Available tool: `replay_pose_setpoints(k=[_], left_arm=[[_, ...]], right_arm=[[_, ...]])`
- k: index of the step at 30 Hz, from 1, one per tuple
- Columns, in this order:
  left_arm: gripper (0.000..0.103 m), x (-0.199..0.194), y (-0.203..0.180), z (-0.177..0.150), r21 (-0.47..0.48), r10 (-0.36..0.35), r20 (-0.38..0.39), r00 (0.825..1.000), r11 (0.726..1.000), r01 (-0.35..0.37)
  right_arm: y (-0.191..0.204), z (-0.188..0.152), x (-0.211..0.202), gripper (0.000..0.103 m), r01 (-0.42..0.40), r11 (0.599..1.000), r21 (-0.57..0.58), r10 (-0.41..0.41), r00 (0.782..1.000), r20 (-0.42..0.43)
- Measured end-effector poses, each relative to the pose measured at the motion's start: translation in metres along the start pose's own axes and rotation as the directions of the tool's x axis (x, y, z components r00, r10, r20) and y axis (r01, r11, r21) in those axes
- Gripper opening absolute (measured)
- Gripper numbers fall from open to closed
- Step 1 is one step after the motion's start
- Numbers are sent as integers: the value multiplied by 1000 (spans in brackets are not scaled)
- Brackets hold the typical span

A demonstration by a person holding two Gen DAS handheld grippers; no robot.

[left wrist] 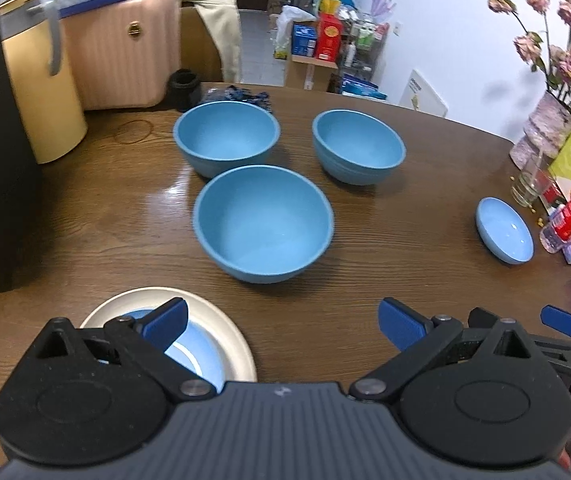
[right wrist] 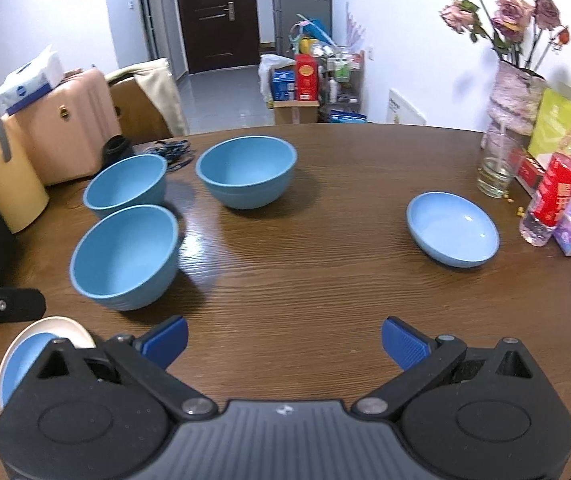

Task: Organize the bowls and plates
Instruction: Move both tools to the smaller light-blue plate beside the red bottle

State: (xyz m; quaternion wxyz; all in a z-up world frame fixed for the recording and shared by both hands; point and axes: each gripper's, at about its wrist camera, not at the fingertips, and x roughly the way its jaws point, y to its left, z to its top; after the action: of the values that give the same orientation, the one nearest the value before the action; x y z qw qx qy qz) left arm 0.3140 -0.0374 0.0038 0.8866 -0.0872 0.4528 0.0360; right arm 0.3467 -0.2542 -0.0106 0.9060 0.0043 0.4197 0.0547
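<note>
- The left gripper [left wrist: 283, 326], black with blue finger pads, hovers low over the round dark-brown wooden table [left wrist: 385, 240], its jaws spread wide and holding nothing.
- The right gripper [right wrist: 284, 340], of the same build, is likewise spread wide and empty; one blue tip of it shows at the right edge of the left wrist view.
- Under the left gripper's left finger sits a cream-white round plate [left wrist: 229, 328] with a shallow light-blue dish [left wrist: 201, 354] resting on it; whether the finger touches them cannot be told.
- The nearest deep blue bowl [left wrist: 263, 222] stands upright just beyond the left gripper, between its two fingers in the left wrist view.
- Two more deep blue bowls stand behind that nearest bowl: the far-left bowl [left wrist: 227, 138] just beside it, the far-right bowl [left wrist: 359, 146] a little apart.
- A second shallow light-blue dish [right wrist: 452, 229] lies well to the right of the nearest bowl, ahead of the right gripper's right finger.
- Right of that dish are a clear drinking glass [right wrist: 496, 166], a red-labelled plastic bottle [right wrist: 553, 192] and a mottled pink vase of dried roses [right wrist: 515, 96].
</note>
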Motion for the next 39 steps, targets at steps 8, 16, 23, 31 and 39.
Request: replay_pose_setpoints(k=[8,16,23,31,39], left_arm=[[103,12,-38,9,36,-18,-4,1000,999,19],[103,28,-75,20,68,-33,-22,999,997,35],[103,45,-103,30,96,-37,-31,999,995,40],[103,67,-130,41,109,-43,-47,998,993,48],[103,87,-156,52,130,-36,-52,998,991,43]], right_arm=[[-34,9,4,103,26,999,30,-26,1000,2],[-63,19,14,103,49,997,55,-49,999,-9],[-88,29,26,103,68,995,77,-66,998,-21],[-114,41,41,103,94,991,94,-91,995,-39],[-140,52,60,103,110,988,106,-104,993,-62]])
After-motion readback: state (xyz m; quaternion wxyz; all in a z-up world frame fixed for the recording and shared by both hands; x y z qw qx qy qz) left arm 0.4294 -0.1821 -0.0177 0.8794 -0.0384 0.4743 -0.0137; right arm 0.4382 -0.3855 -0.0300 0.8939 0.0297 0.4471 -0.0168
